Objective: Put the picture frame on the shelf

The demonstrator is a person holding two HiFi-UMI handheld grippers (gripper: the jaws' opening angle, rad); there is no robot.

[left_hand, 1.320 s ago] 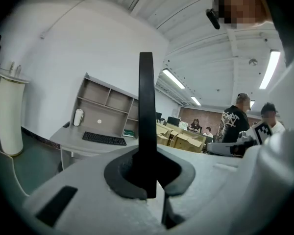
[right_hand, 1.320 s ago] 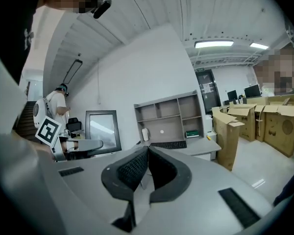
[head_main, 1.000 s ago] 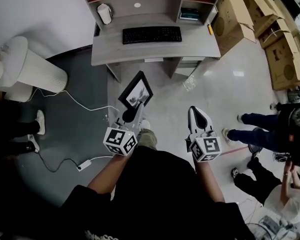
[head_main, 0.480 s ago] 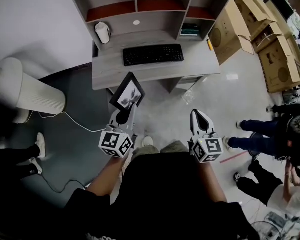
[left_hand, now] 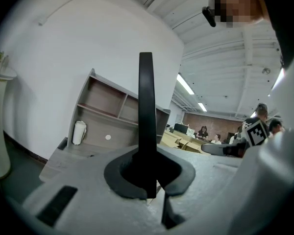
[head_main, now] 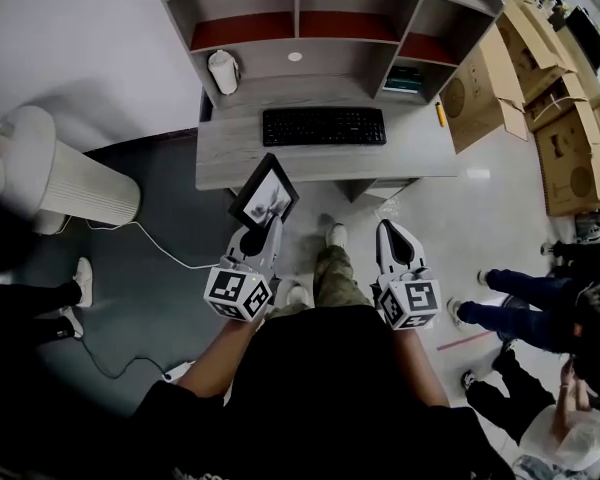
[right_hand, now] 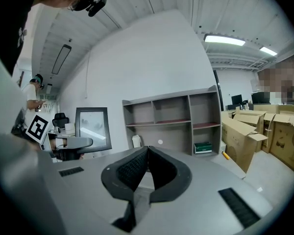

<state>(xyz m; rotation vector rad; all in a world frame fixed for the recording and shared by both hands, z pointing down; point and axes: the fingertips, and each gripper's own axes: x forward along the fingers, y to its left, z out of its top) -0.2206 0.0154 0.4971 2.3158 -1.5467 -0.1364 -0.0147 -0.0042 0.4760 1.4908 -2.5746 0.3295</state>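
Observation:
My left gripper [head_main: 256, 232] is shut on the lower edge of a black picture frame [head_main: 265, 193] with a grey photo in it. In the left gripper view the frame [left_hand: 146, 116] stands edge-on between the jaws. It also shows at the left of the right gripper view as a dark rectangle [right_hand: 92, 129]. My right gripper [head_main: 398, 236] is shut with nothing in it, level with the left one. The grey shelf unit [head_main: 330, 13] stands on the desk [head_main: 320, 153] ahead, with open compartments [right_hand: 171, 114].
A black keyboard [head_main: 323, 126] and a white jar [head_main: 222, 71] lie on the desk. A white cylinder [head_main: 65, 178] with a cable stands at the left. Cardboard boxes [head_main: 540, 88] are stacked at the right. People's legs [head_main: 525, 293] are at the right, shoes [head_main: 80, 283] at the left.
The desk and shelf have drawn nearer, more of the shelf showing. Both grippers keep their pose, the left still holding the frame.

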